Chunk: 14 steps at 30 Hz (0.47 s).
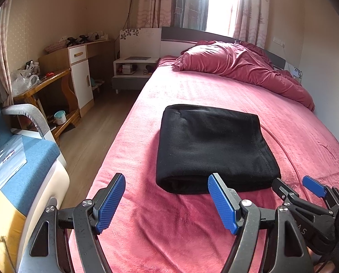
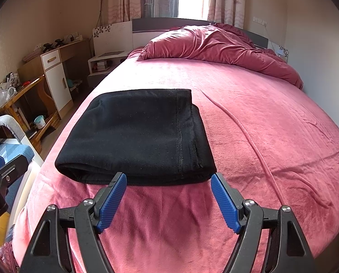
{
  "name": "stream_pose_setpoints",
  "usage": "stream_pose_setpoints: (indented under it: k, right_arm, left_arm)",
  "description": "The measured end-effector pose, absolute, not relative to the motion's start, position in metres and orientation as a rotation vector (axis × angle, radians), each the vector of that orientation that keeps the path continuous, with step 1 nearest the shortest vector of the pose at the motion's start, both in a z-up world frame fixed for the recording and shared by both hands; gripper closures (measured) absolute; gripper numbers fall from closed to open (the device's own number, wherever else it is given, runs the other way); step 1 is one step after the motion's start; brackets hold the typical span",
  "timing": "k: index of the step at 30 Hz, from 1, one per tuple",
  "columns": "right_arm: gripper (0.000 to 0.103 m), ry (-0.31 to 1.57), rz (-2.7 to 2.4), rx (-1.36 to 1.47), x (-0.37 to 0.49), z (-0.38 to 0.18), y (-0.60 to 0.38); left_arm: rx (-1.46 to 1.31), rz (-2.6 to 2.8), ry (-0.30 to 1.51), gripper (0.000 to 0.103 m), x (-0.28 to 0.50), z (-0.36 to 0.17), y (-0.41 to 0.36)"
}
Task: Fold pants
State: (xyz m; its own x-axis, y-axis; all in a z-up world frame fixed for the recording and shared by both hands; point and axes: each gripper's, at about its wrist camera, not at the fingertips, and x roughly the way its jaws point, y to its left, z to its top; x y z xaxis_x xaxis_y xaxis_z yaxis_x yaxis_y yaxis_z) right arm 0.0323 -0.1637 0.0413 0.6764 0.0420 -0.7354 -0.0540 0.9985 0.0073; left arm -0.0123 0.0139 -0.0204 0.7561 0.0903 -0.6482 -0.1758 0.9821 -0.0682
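lying folded on pink bedspread (image 2: 249, 104), black pants (image 2: 133, 136), curtained bedroom

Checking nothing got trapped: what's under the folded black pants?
The pants lie on the pink bedspread. Whatever is beneath or between the folded layers is covered.

Pants (image 2: 133, 134): black matt cloth, soft knit, stitched hem. Bed cover (image 2: 260, 118): pink plush cloth, short fuzzy nap. Quilt (image 2: 214, 43): dark red cloth, slight sheen. Gripper pads (image 2: 224, 202): blue ribbed plastic on matt black frames with shiny metal rivets. Desk (image 1: 44, 84): glossy wood.
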Motion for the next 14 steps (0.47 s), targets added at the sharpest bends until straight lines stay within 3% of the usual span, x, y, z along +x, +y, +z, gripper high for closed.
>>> stream_pose_setpoints:
  k: [9,14]
  right_arm:
    - [0.025,0.829,0.057,-0.024,0.0328,0.0393,-0.1639]
    - [0.025,0.842,0.055,-0.018,0.0333,0.0344,-0.1674]
  left_arm:
    - [-0.124,0.139,0.706,0.026,-0.0151,-0.0201,0.0121]
    - [-0.118,0.138,0.689,0.036,-0.0172,-0.0196,0.0118]
